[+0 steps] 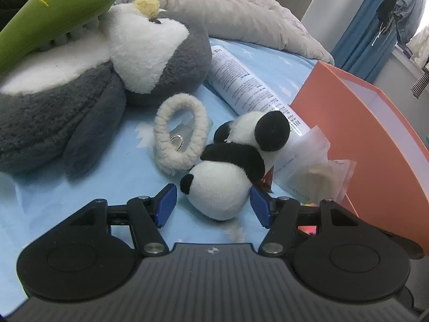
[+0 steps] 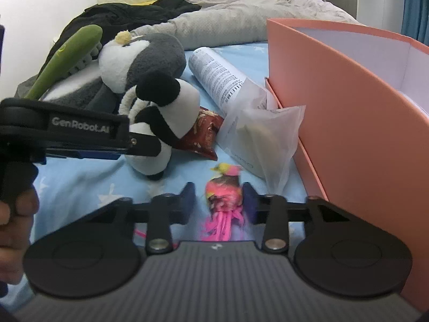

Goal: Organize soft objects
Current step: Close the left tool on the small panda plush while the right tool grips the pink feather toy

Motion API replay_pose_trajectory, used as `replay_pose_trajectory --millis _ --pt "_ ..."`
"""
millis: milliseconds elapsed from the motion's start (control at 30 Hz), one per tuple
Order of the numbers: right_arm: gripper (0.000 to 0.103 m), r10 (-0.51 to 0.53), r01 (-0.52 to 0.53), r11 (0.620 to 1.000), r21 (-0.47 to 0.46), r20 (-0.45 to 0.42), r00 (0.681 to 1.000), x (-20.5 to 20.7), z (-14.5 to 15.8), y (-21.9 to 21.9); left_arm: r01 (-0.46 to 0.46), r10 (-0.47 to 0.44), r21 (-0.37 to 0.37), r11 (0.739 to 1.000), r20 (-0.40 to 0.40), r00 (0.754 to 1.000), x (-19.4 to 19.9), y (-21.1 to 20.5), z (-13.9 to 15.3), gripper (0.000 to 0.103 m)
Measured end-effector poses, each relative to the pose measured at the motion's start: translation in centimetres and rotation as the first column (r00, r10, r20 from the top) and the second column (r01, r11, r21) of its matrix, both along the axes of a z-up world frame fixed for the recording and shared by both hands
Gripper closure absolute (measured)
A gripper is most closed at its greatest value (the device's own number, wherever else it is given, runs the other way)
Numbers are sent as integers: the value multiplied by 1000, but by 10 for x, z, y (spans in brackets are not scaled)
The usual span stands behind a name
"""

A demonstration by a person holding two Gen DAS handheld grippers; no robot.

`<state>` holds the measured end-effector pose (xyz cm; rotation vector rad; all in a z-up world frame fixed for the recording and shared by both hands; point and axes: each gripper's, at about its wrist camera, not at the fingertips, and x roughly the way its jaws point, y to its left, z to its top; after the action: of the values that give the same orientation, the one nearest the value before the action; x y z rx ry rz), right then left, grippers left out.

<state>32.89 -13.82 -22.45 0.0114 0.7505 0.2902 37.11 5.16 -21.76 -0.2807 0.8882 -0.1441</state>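
A small panda plush (image 1: 233,161) lies on the blue bed sheet (image 1: 107,177). My left gripper (image 1: 211,204) is open with its blue pads on either side of the panda's round white end. The panda also shows in the right wrist view (image 2: 163,123), with the left gripper (image 2: 139,142) reaching in from the left. My right gripper (image 2: 218,201) is open around a pink and yellow fuzzy toy (image 2: 224,190) lying on the sheet. A big grey and white penguin plush (image 1: 88,86) lies behind, under a green plush (image 1: 53,8).
An orange box (image 2: 348,86), open with a white inside, stands at the right. A white tube (image 2: 217,80), a clear plastic bag (image 2: 265,139), a red snack packet (image 2: 201,136) and a fluffy cream ring (image 1: 179,134) lie between the toys and the box. A grey quilt (image 2: 241,18) is heaped behind.
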Motion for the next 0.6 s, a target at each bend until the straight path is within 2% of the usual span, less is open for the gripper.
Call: replay_pose_trajectory --millis 67,200,400,600 --pt "71 0 0 1000 -4 10 1000 -1 2 -1 -4 4 3 1000 11 1000 1 -2 1 42" --pt "71 6 -6 1000 11 12 1000 -4 6 -7 -18 15 73 997 44 999 -5 -12 7 45" --pt "71 6 -6 1000 22 26 1000 -18 20 -13 -55 53 92 994 31 998 -21 -14 17 46" --pt "71 16 -17 999 35 31 999 -38 33 -19 -77 75 88 993 25 997 -55 -10 30 47"
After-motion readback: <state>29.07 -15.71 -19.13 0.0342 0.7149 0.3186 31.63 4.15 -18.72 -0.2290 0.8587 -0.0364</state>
